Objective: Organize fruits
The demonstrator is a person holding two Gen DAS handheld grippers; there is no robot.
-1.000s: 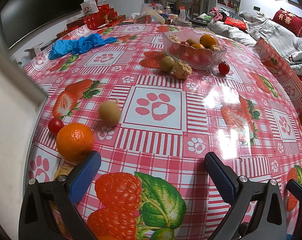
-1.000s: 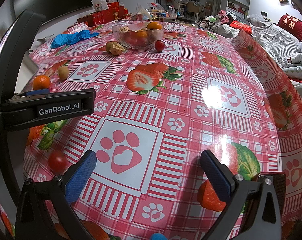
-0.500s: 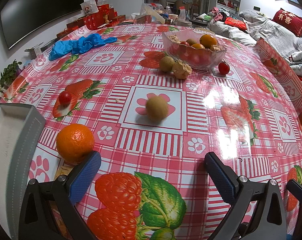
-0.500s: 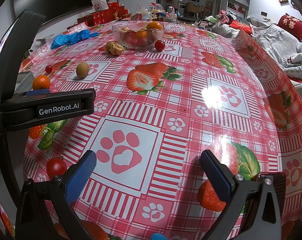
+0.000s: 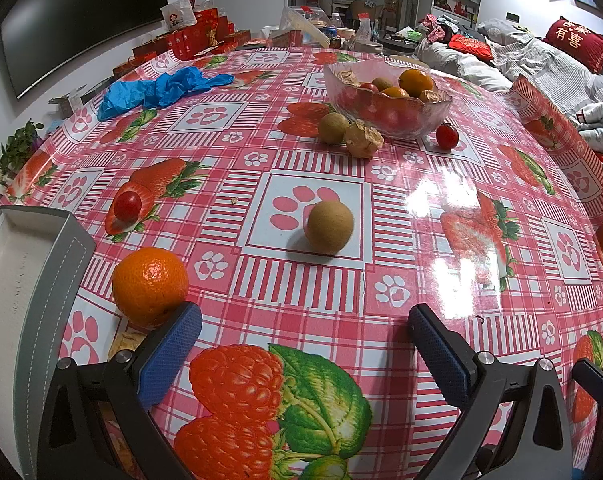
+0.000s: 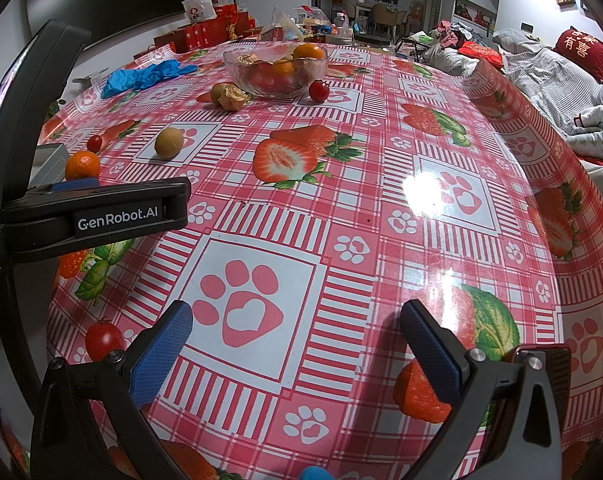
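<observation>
L tongs (image 5: 301,340): blue-padded black two-finger gripper, released, jaws wide apart, nothing between; low over table. R tongs (image 6: 297,340): same build, also released and empty. Key relation: round tan-brown smooth-skinned fruit (image 5: 330,226) lies dead ahead of L tongs, slightly R of their centre line, well clear of both pads; near-spherical, so no long axis to align with. L tongs clearly nearer; from R tongs the same fruit (image 6: 169,142) sits far ahead-left, beyond the L unit's body. Judgement: L takes it with a straight forward reach; round shape may roll if nudged. Bright orange dimpled mandarin (image 5: 151,285) touching or just beside L tongs' left pad, outer side. Small glossy red cherry tomato (image 5: 127,206) ahead-left, further out. Another red tomato (image 6: 103,338) just left of R tongs' left pad. Far ahead: clear cut-glass bowl (image 5: 413,130) part-filled w/ fruit; one brown fruit, one papery husked fruit, one tomato loose at its foot. Grey-white open box (image 5: 29,280) at L tongs' left. Surface: glossy red-check oilcloth (image 5: 381,280), paw & strawberry print, glare patches. Room: cluttered living area, dark wall screen, sofa w/ bedding right.
</observation>
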